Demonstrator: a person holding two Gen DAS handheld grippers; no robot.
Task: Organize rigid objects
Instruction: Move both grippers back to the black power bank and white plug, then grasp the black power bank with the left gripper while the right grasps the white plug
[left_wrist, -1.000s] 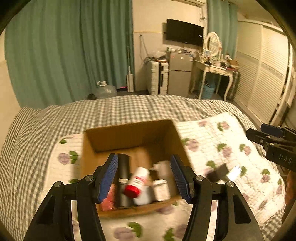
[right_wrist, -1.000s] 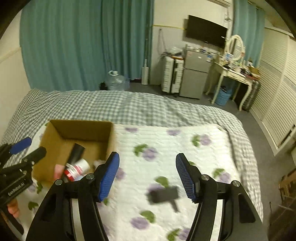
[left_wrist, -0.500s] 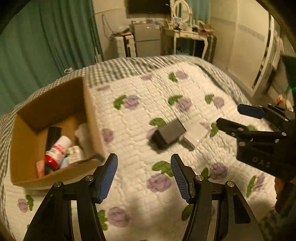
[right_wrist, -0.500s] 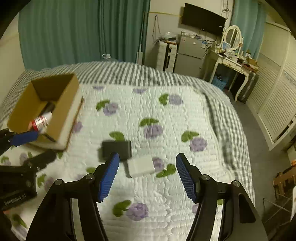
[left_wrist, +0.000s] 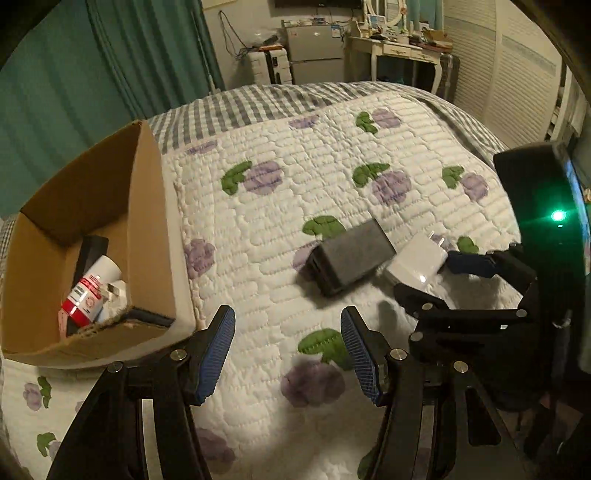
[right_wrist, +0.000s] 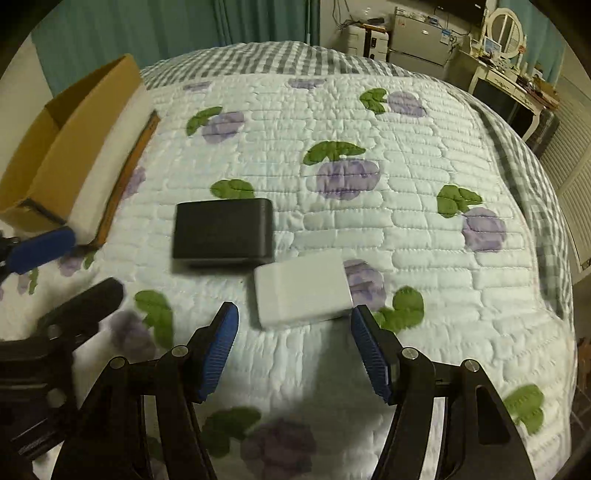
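Note:
A black box-shaped block and a white charger block lie side by side on the flowered quilt; both also show in the left wrist view, black and white. My right gripper is open and empty, just short of the white block. My left gripper is open and empty over the quilt, right of a cardboard box. The box holds a red-labelled white bottle, a black tube and other small items.
The quilt lies on a grey checked bedspread. The right gripper reaches in from the right in the left wrist view. Green curtains, a fridge, a suitcase and a dressing table stand beyond the bed.
Both grippers have swung away from the box and come down toward the two blocks on the quilt. The right gripper is now close to the white block. Both stay open.

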